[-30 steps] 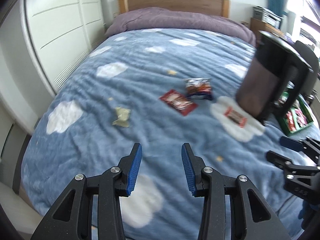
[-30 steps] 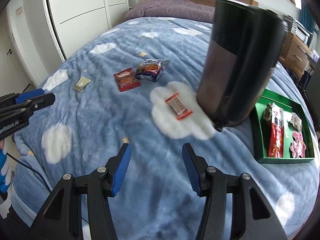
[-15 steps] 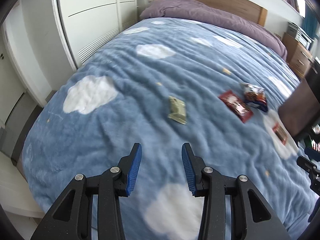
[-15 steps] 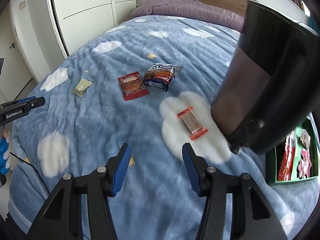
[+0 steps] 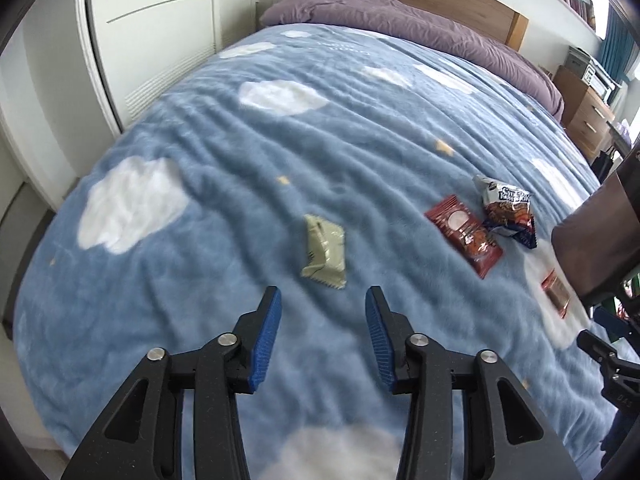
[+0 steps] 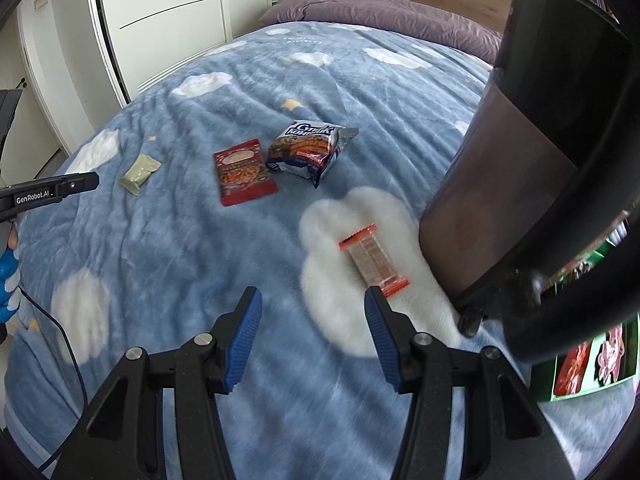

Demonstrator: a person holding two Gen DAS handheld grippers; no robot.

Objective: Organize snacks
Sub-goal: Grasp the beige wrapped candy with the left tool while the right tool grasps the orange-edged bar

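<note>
Snacks lie loose on the blue cloud-print bed point(image 5: 224, 152), none of them held. The left gripper point(image 5: 323, 334) has swung across since a second ago: then the red packets sat ahead of it, now the pale green packet point(image 5: 323, 252) lies just beyond its jaws, nearly centred. Those jaws have just been opening and stand apart with nothing between them, so this looks like the approach to that packet. The right gripper point(image 6: 313, 334) has closed in too; its jaws stand wide and empty, with the orange-ended bar point(image 6: 374, 260) on a white cloud just past the right jaw. Farther out lie the red packet point(image 6: 243, 171) and the blue cookie bag point(image 6: 308, 151), touching. The green tray point(image 6: 592, 388), partly filled, sits right of the jaws behind a dark cylinder point(image 6: 520, 184).
</note>
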